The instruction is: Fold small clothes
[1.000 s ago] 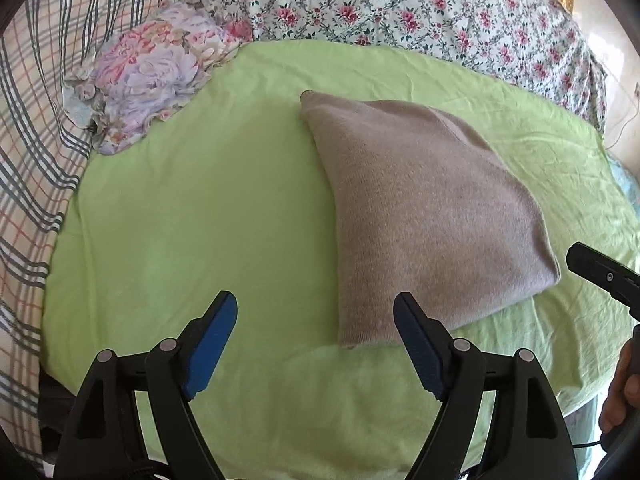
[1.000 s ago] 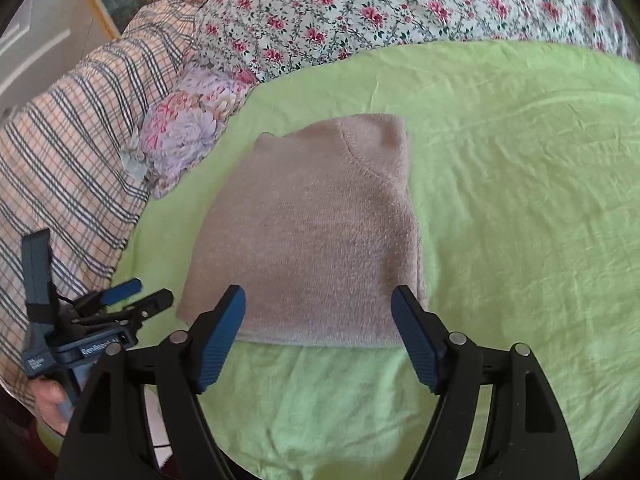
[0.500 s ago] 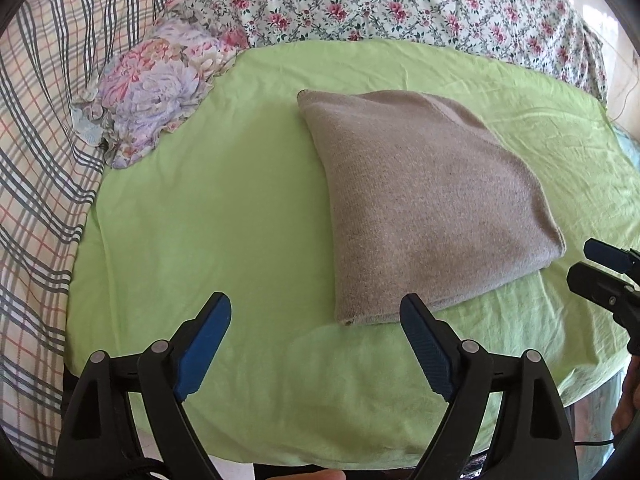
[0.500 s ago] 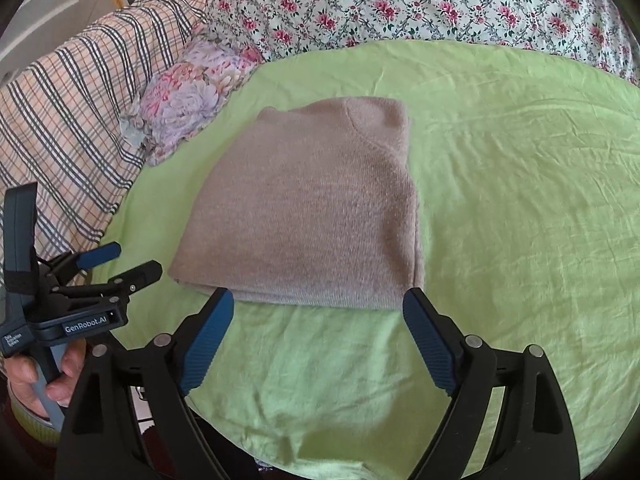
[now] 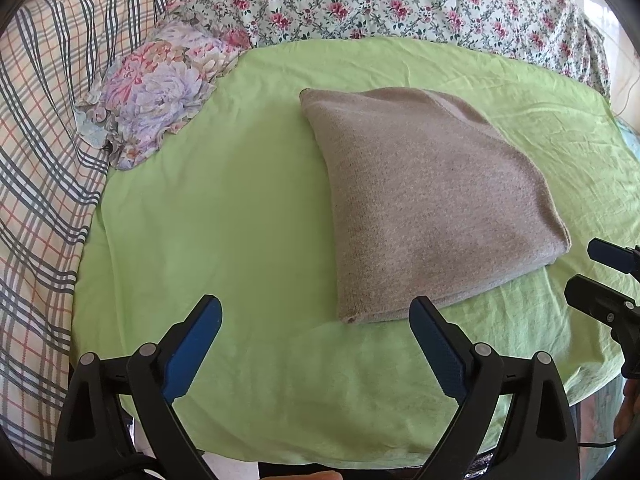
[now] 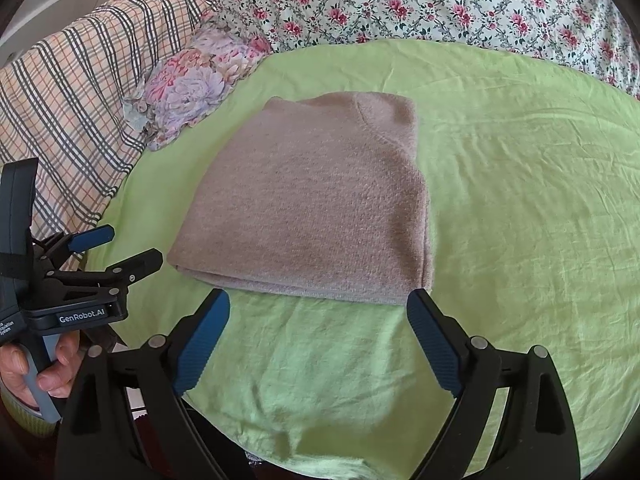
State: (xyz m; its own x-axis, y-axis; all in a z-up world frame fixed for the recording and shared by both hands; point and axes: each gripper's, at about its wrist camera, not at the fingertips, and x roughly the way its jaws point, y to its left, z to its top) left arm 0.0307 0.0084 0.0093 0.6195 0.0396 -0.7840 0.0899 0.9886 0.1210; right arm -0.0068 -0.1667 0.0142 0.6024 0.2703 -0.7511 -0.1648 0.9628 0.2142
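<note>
A taupe knit garment (image 5: 424,196) lies folded into a flat rectangle on the green sheet (image 5: 224,208); it also shows in the right wrist view (image 6: 316,200). My left gripper (image 5: 316,320) is open and empty, hovering short of the garment's near left corner. My right gripper (image 6: 318,320) is open and empty, just short of the garment's near folded edge. Each gripper appears at the edge of the other's view: the right one (image 5: 600,276) and the left one (image 6: 116,252), both apart from the garment.
A folded floral cloth (image 5: 160,88) lies at the sheet's far left corner. A plaid blanket (image 5: 40,120) borders the left, a rose-print cover (image 5: 400,4) the back. The green sheet's near edge (image 6: 320,456) drops off just below the grippers.
Both grippers have drawn back toward the near edge of the bed, still open. The folded garment has not moved.
</note>
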